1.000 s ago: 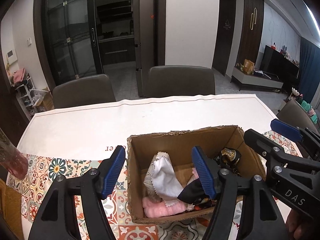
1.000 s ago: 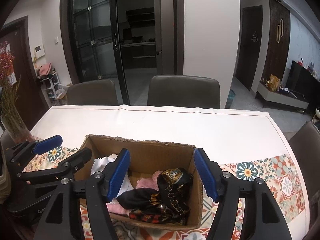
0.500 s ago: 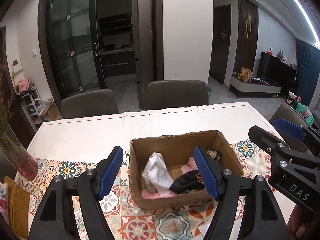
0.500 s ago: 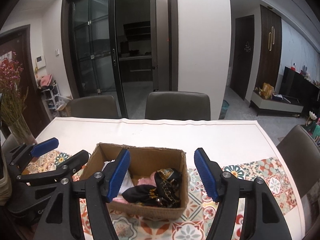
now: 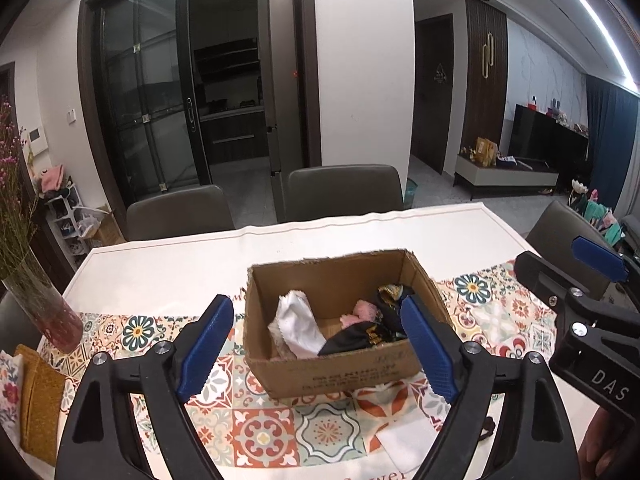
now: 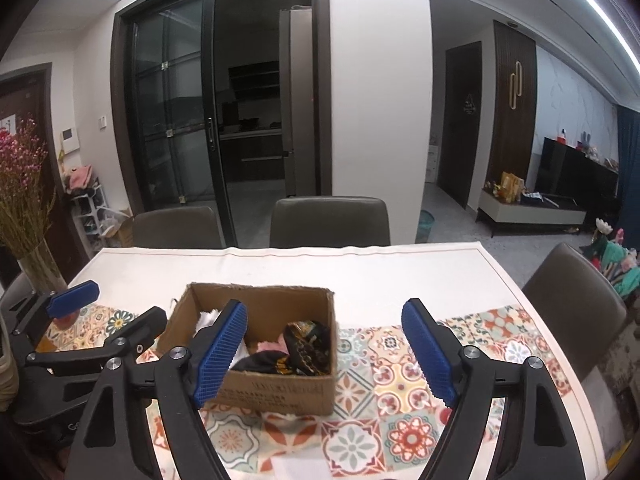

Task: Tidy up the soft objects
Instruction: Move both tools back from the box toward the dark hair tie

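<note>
An open cardboard box [image 5: 344, 372] stands on the patterned tablecloth; it also shows in the right wrist view [image 6: 276, 390]. Inside lie a white cloth [image 5: 298, 324], a pink cloth [image 5: 360, 312] and a black patterned scarf [image 5: 360, 338], the scarf also in the right wrist view [image 6: 296, 350]. My left gripper [image 5: 316, 348] is open and empty, held above and in front of the box. My right gripper [image 6: 324, 356] is open and empty, also in front of the box, and shows at the right of the left wrist view [image 5: 568, 276].
A glass vase with dried flowers [image 5: 44, 308] stands at the table's left. A yellow-brown cloth [image 5: 40, 396] lies at the near left edge. A white cloth [image 5: 408, 440] lies in front of the box. Grey chairs [image 5: 344, 192] stand beyond the table, one at the right [image 6: 572, 304].
Both grippers have pulled back and up from the box, which now looks smaller and farther. Both stay open and empty. The cloths stay in the box.
</note>
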The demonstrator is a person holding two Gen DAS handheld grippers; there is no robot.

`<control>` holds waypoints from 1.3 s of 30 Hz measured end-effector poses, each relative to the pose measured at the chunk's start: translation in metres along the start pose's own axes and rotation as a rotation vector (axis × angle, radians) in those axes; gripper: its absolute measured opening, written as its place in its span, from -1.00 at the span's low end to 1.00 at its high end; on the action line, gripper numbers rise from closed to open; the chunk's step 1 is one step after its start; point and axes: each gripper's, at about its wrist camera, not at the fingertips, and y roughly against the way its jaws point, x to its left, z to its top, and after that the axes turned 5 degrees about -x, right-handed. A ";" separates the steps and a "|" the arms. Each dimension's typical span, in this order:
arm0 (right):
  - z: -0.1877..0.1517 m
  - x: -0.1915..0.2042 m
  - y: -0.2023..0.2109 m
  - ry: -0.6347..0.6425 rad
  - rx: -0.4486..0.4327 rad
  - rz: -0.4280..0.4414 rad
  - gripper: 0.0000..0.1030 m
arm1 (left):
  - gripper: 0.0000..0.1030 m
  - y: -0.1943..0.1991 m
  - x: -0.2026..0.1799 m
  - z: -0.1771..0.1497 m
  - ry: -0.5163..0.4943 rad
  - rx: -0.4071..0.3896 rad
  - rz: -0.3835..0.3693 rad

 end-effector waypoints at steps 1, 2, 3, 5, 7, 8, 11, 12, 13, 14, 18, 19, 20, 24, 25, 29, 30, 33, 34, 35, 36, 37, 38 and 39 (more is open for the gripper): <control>-0.003 -0.002 0.002 -0.003 0.002 -0.007 0.57 | 0.69 0.001 -0.003 -0.004 -0.005 0.004 0.001; -0.007 -0.006 0.003 -0.009 0.006 -0.019 0.57 | 0.69 0.001 -0.005 -0.006 -0.007 0.006 0.000; -0.011 -0.009 0.004 -0.015 0.011 -0.029 0.57 | 0.69 0.001 -0.008 -0.010 -0.011 0.008 0.000; -0.021 -0.018 0.006 -0.031 0.026 -0.050 0.57 | 0.69 0.000 -0.015 -0.019 -0.023 0.014 -0.001; -0.033 -0.025 0.006 -0.055 0.047 -0.062 0.57 | 0.69 -0.005 -0.023 -0.029 -0.029 0.035 -0.007; -0.039 -0.028 0.005 -0.064 0.058 -0.064 0.57 | 0.69 -0.008 -0.026 -0.035 -0.029 0.050 -0.012; -0.058 -0.037 0.002 -0.080 0.100 -0.078 0.57 | 0.69 -0.018 -0.035 -0.054 -0.031 0.091 -0.018; -0.065 -0.040 0.001 -0.084 0.113 -0.085 0.57 | 0.69 -0.019 -0.037 -0.059 -0.033 0.102 -0.018; -0.071 -0.042 0.000 -0.086 0.126 -0.092 0.57 | 0.69 -0.023 -0.039 -0.067 -0.035 0.120 -0.022; -0.077 -0.043 0.000 -0.086 0.134 -0.096 0.57 | 0.69 -0.025 -0.042 -0.072 -0.036 0.130 -0.023; -0.106 -0.050 -0.008 -0.096 0.198 -0.110 0.57 | 0.69 -0.037 -0.048 -0.095 -0.044 0.188 -0.030; -0.112 -0.052 -0.010 -0.102 0.213 -0.112 0.57 | 0.69 -0.041 -0.050 -0.101 -0.049 0.200 -0.031; -0.120 -0.054 -0.012 -0.109 0.231 -0.114 0.57 | 0.69 -0.044 -0.052 -0.106 -0.055 0.209 -0.031; -0.143 -0.060 -0.021 -0.121 0.281 -0.123 0.57 | 0.68 -0.056 -0.057 -0.123 -0.059 0.249 -0.049; -0.149 -0.061 -0.022 -0.123 0.291 -0.125 0.57 | 0.68 -0.059 -0.059 -0.128 -0.060 0.261 -0.055; -0.170 -0.067 -0.031 -0.137 0.339 -0.130 0.57 | 0.66 -0.070 -0.069 -0.144 -0.074 0.300 -0.077; -0.174 -0.068 -0.033 -0.140 0.348 -0.132 0.57 | 0.64 -0.072 -0.071 -0.146 -0.078 0.308 -0.081; -0.187 -0.075 -0.039 -0.157 0.380 -0.135 0.57 | 0.56 -0.082 -0.079 -0.159 -0.089 0.340 -0.096; -0.191 -0.077 -0.041 -0.161 0.389 -0.136 0.57 | 0.55 -0.085 -0.081 -0.163 -0.092 0.352 -0.103; -0.196 -0.079 -0.043 -0.166 0.401 -0.137 0.57 | 0.54 -0.088 -0.083 -0.165 -0.095 0.361 -0.108; -0.200 -0.080 -0.045 -0.169 0.409 -0.137 0.57 | 0.54 -0.091 -0.085 -0.168 -0.100 0.371 -0.112; -0.204 -0.082 -0.046 -0.170 0.419 -0.137 0.57 | 0.54 -0.094 -0.087 -0.172 -0.106 0.381 -0.117; -0.207 -0.083 -0.047 -0.170 0.425 -0.137 0.57 | 0.53 -0.096 -0.090 -0.175 -0.110 0.389 -0.122; -0.211 -0.084 -0.049 -0.170 0.434 -0.137 0.57 | 0.52 -0.098 -0.092 -0.178 -0.115 0.397 -0.127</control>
